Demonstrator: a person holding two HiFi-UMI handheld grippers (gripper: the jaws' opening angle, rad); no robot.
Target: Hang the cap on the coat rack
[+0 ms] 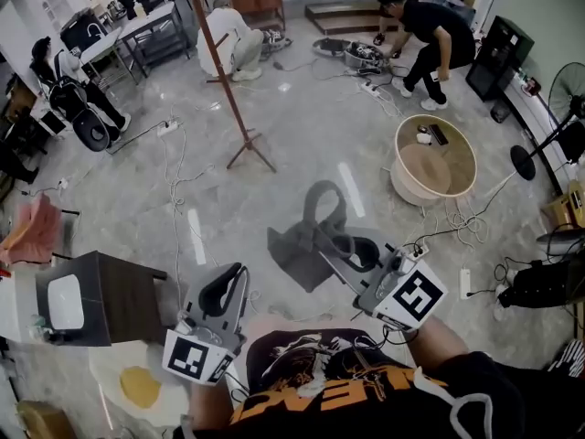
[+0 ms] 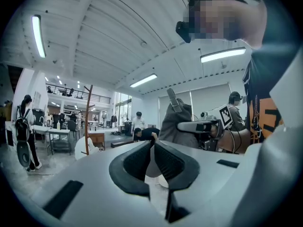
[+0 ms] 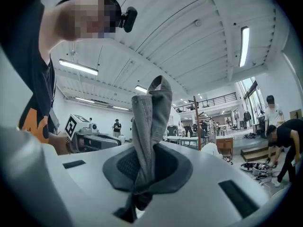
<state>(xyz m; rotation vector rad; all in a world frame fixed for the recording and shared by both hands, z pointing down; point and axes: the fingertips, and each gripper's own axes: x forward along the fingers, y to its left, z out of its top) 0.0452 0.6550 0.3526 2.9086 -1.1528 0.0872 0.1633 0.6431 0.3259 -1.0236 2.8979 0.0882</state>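
In the head view the grey cap hangs in the air in front of me, its strap loop standing up. My right gripper is shut on its fabric. The right gripper view shows the cap pinched upright between the pads of the right gripper. My left gripper is held low at the left, apart from the cap, shut with nothing in it; its jaw tips meet in the left gripper view. The wooden coat rack stands well ahead on the floor and is also seen far off.
A round tub-like table stands ahead to the right, with cables and a power strip on the floor near it. A dark side table is at my left. A person bends over equipment beyond the rack, and a fan stands at the right.
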